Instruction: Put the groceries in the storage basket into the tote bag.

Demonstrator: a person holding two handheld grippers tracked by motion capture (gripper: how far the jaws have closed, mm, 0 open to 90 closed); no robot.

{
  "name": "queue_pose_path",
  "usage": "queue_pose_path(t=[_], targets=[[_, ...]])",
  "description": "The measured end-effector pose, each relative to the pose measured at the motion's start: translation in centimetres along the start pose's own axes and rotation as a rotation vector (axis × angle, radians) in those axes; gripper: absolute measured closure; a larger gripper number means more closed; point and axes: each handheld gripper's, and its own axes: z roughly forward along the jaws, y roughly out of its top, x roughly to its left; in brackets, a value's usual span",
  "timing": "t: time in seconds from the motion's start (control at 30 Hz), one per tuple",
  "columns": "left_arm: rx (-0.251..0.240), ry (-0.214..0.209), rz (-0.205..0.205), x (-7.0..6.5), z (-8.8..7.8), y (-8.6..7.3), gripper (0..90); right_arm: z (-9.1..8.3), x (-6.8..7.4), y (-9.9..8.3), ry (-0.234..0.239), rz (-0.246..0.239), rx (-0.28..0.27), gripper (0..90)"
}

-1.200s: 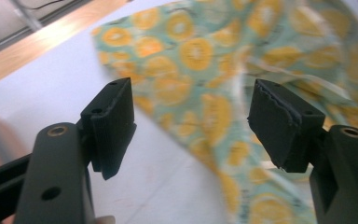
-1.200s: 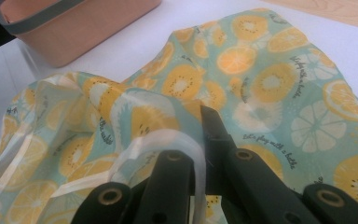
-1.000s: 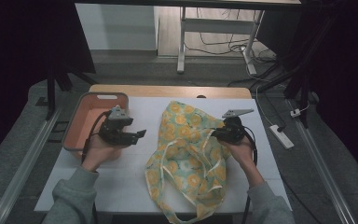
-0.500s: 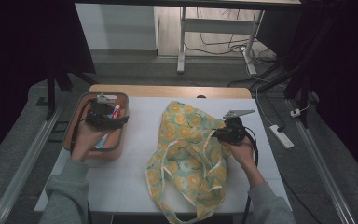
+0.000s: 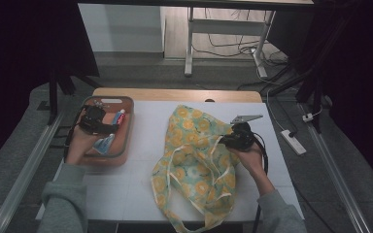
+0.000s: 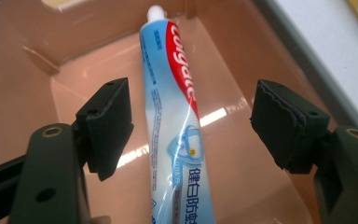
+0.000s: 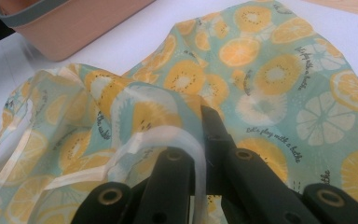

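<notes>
Lying in the tray: the toothpaste tube [image 6: 175, 116] rests flat on the tray floor, its white cap toward the far wall and its printed tail toward the camera of the left gripper view.
Toothpaste in the high view: the tube [image 5: 119, 117] shows as a small red, white and blue shape in the tray, just beside the left gripper.
Left gripper: the left gripper [image 6: 191, 123] hangs over the tube with its jaws wide apart, one pad on each side of the tube and neither pad touching it; in the high view the left gripper [image 5: 95, 122] sits above the tray.
Tray: the pink tray [image 5: 125, 145] with a grey rim stands on the left part of the desk; a light blue item lies in its near end, too small to tell what it is.
Bag: the fruit-print bag [image 5: 194, 160] lies spread on the middle of the desk, well apart from the tray, its pale handles loose on top.
Right gripper: the right gripper [image 7: 200, 135] is clamped tight on a fold of the bag's cloth beside a handle; in the high view the right gripper [image 5: 235, 140] sits at the bag's right edge.
Desk: the white desk [image 5: 145, 121] carries the tray and bag.
</notes>
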Motion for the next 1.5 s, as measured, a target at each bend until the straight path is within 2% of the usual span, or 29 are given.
queue_pose_path(t=[0.13, 0.27, 0.37, 0.47, 0.57, 0.73, 0.8, 0.87, 1.07, 1.13, 1.27, 1.43, 1.5], targets=[[0.037, -0.005, 0.010, 0.2, 1.4, 0.6, 29.8, -0.2, 0.1, 0.0, -0.002, 0.000, -0.008, 89.4], [0.095, -0.013, -0.021, 0.9, 3.0, 1.4, 29.5, -0.3, 0.1, 0.1, -0.002, 0.003, -0.014, 89.4], [0.143, -0.017, -0.022, 1.1, 4.3, 1.6, 27.6, -0.4, 0.2, 0.1, 0.002, -0.004, -0.020, 89.4], [0.180, -0.015, -0.033, 1.2, 5.4, 1.6, 27.7, -0.5, 0.2, 0.2, 0.006, -0.004, -0.024, 89.4], [0.198, 0.006, -0.030, 1.0, 5.9, 1.7, 28.5, -0.5, 0.3, 0.2, 0.007, -0.005, -0.026, 89.4], [0.229, -0.001, -0.048, 1.2, 6.9, 1.5, 31.9, -0.6, 0.3, 0.3, 0.006, -0.006, -0.030, 89.4], [0.256, -0.004, -0.053, 1.3, 7.4, 1.4, 38.9, -0.5, 0.3, 0.3, 0.006, -0.005, -0.031, 89.4], [0.244, -0.004, -0.072, 1.5, 7.4, 1.3, 43.3, -0.5, 0.2, 0.2, 0.005, -0.004, -0.030, 89.4], [0.247, -0.022, -0.119, 2.1, 7.3, 1.2, 51.4, -0.5, 0.1, 0.1, 0.000, 0.004, -0.025, 89.4], [0.251, -0.014, -0.129, 2.3, 7.1, 1.2, 56.6, -0.6, 0.0, 0.1, -0.002, 0.002, -0.029, 89.4], [0.239, -0.031, -0.150, 2.8, 6.6, 1.2, 70.3, -0.7, 0.0, 0.1, -0.003, 0.006, -0.031, 89.4], [0.231, -0.046, -0.162, 3.2, 6.3, 1.1, 73.8, -0.7, -0.1, 0.1, -0.007, 0.008, -0.030, 89.4], [0.219, -0.060, -0.178, 3.4, 6.2, 1.0, 74.9, -0.8, -0.1, 0.1, -0.008, 0.008, -0.033, 89.4]])
